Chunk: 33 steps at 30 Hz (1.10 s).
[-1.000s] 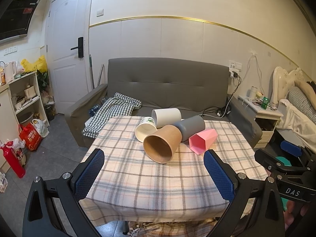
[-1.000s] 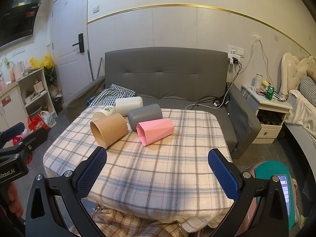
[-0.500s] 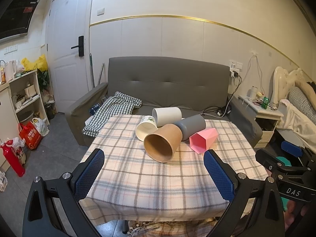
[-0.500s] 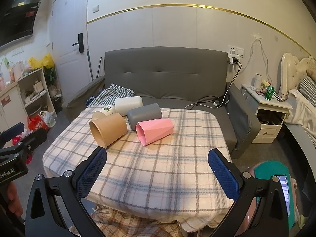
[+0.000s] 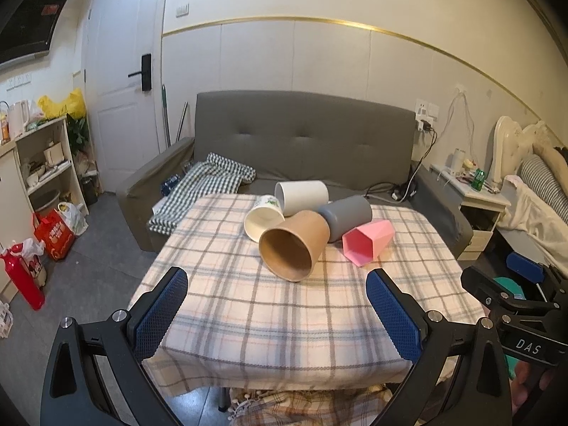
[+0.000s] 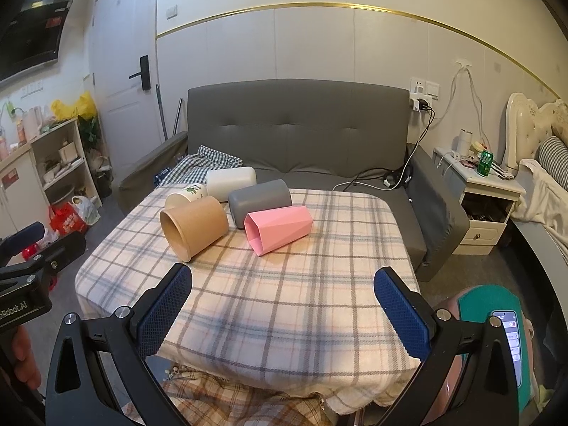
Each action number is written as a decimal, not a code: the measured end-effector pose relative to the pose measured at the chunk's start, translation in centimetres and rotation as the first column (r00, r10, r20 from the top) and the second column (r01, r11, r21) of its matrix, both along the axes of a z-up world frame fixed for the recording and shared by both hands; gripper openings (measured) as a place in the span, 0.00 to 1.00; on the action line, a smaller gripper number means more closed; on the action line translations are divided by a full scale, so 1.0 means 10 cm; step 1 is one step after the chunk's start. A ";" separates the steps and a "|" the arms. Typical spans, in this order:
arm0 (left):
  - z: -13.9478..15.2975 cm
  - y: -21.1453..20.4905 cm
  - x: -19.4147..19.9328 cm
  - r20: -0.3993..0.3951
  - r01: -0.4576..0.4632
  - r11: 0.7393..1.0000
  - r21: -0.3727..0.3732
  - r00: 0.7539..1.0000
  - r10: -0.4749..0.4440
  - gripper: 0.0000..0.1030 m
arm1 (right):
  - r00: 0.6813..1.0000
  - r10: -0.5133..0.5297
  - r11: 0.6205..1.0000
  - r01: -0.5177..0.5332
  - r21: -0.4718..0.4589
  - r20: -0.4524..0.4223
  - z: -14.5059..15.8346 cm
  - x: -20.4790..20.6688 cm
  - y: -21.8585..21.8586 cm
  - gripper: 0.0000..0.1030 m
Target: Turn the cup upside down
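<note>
Cups, five in all, lie on their sides in a cluster on the plaid-covered table (image 5: 284,319), toward its sofa-side half. Landmark for positions: the brown paper cup (image 5: 294,245), mouth turned toward the near edge of the table.

- Small white printed cup (image 5: 263,218): touching the brown paper cup on its left, slightly farther back.
- Plain white cup (image 5: 301,197): behind the brown paper cup, nearest the grey sofa (image 5: 301,142).
- Grey cup (image 5: 346,214): behind and right of the brown paper cup, touching it.
- Pink faceted cup (image 5: 367,241): right of the brown paper cup, just beside the grey cup (contact between pink and brown cannot be told from either view).

None stands upright or inverted.

Left gripper (image 5: 277,312): held off the near edge of the table, well short of the brown paper cup, fingers spread wide, nothing between the blue pads (image 5: 159,314).

Right gripper (image 6: 282,314): likewise at the near edge, to the right of the left gripper, fingers wide apart and empty, well apart from the brown paper cup.

Checked cloth (image 5: 206,184) lies on the sofa seat, behind and left of the brown paper cup.
</note>
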<state>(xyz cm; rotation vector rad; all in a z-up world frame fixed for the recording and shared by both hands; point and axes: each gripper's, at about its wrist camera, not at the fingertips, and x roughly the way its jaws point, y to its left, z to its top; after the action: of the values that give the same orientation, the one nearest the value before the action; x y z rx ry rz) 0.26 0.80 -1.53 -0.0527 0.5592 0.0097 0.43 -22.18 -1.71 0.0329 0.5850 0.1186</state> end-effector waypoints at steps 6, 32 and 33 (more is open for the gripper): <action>0.02 0.06 0.06 -0.032 -0.008 1.000 -0.029 0.999 0.007 1.00 | 1.000 0.009 1.000 -0.009 -0.004 -0.018 -0.02 0.05 0.04 1.00; -0.24 0.31 2.47 -0.346 0.030 0.998 0.053 0.938 -0.010 1.00 | 0.993 0.039 0.999 -0.043 -0.028 -0.112 0.03 1.61 0.16 1.00; -0.31 0.32 2.57 -0.365 0.027 0.998 0.051 0.931 -0.007 1.00 | 0.993 0.038 0.999 -0.042 -0.030 -0.115 -0.01 1.68 0.17 1.00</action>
<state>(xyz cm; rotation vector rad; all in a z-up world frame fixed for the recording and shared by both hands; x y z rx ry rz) 25.99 4.04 -4.61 0.0086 0.9319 0.0183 17.19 -20.49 -1.81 -0.0039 0.7025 0.1470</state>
